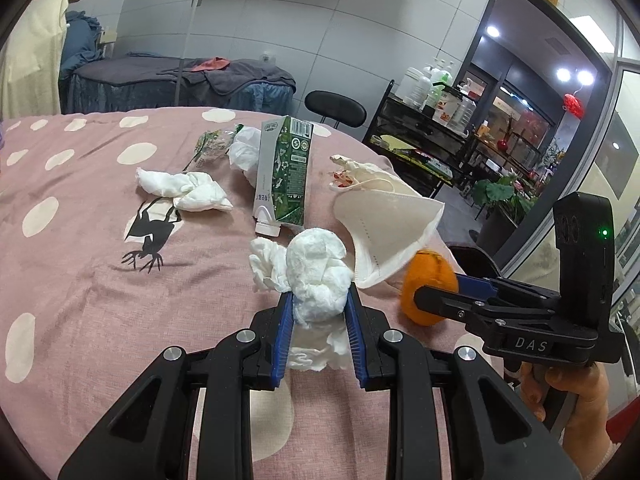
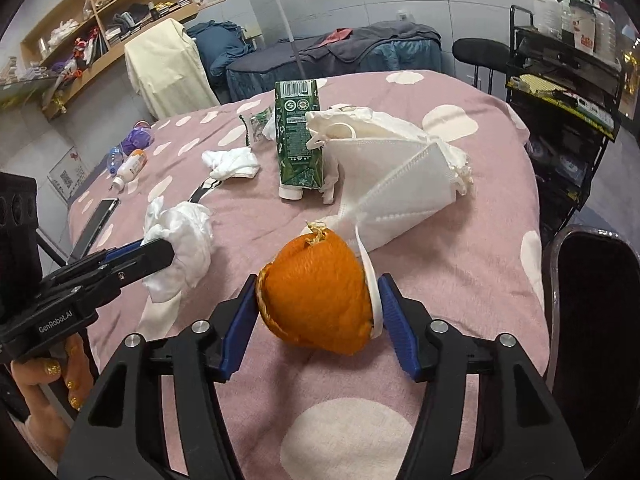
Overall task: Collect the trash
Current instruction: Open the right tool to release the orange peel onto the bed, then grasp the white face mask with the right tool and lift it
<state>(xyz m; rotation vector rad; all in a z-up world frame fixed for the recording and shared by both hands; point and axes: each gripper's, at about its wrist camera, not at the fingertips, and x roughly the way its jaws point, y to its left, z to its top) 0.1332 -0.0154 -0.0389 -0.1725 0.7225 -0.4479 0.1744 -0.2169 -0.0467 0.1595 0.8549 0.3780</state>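
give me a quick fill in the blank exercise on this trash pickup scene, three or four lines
1. The left gripper is shut on a crumpled white ____.
2. The peel between the right gripper's fingers is coloured ____.
3. The green carton stands with its cap pointing ____.
4. The white face mask lies on a pink cover patterned with white ____.

Missing words: tissue; orange; down; spots
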